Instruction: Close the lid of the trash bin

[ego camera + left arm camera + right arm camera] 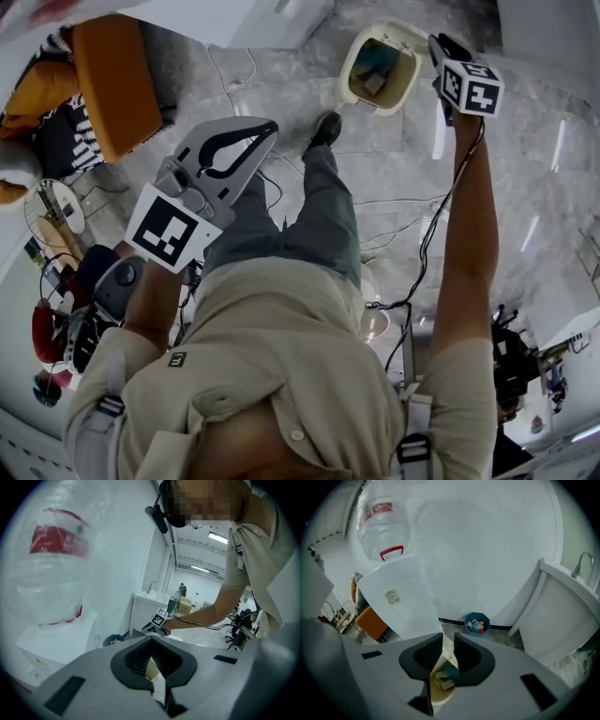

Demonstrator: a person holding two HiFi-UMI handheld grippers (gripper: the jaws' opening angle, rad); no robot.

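The cream trash bin (pixel 380 67) stands on the grey floor ahead of the person's feet. Its mouth is uncovered and rubbish shows inside. My right gripper (pixel 440 43) hangs just beside the bin's right rim, at the end of an outstretched arm. In the right gripper view its jaws (pixel 448 641) stand apart with a narrow gap, and the bin (pixel 440 686) with its rubbish shows below through that gap; the pads press on nothing. My left gripper (pixel 268 126) is held back near the person's leg, its tips together and nothing between them. The left gripper view shows the same shut jaws (pixel 151 639).
A white water dispenser (pixel 401 602) with a big bottle (pixel 384 522) stands left of the bin. A small blue bin (pixel 476 623) with bottles sits by the wall. A white sink counter (pixel 567 611) is to the right. An orange chair (pixel 112 84) and floor cables (pixel 403 225) are nearby.
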